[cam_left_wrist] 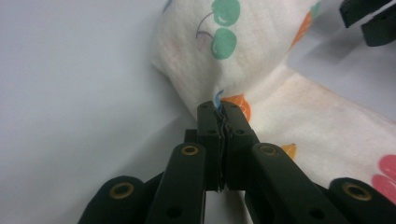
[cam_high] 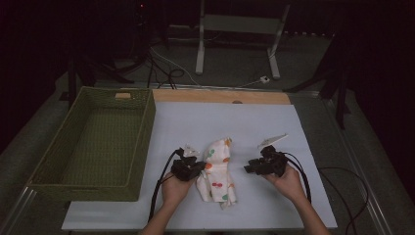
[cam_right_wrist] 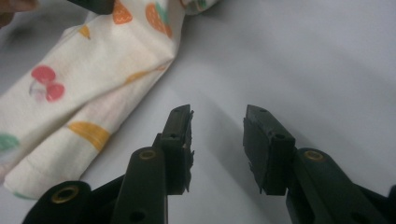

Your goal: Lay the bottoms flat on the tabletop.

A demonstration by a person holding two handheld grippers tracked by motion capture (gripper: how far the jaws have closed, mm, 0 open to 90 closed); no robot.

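Left gripper view: left gripper [cam_left_wrist: 219, 108] clenched on cream fruit-print cloth [cam_left_wrist: 261, 60] edge (blue tag pinched). Lift slowly, keeping right gripper [cam_right_wrist: 217, 122] released, ready beside fabric on white counter [cam_right_wrist: 303, 56].

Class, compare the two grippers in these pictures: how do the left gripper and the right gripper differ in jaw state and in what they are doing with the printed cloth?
The left gripper has its jaws shut, pinching an edge of the printed cloth; the right gripper has its jaws apart with nothing between them. The left gripper touches the cloth; the right gripper sits beside it over the white table. Both have black jaws.
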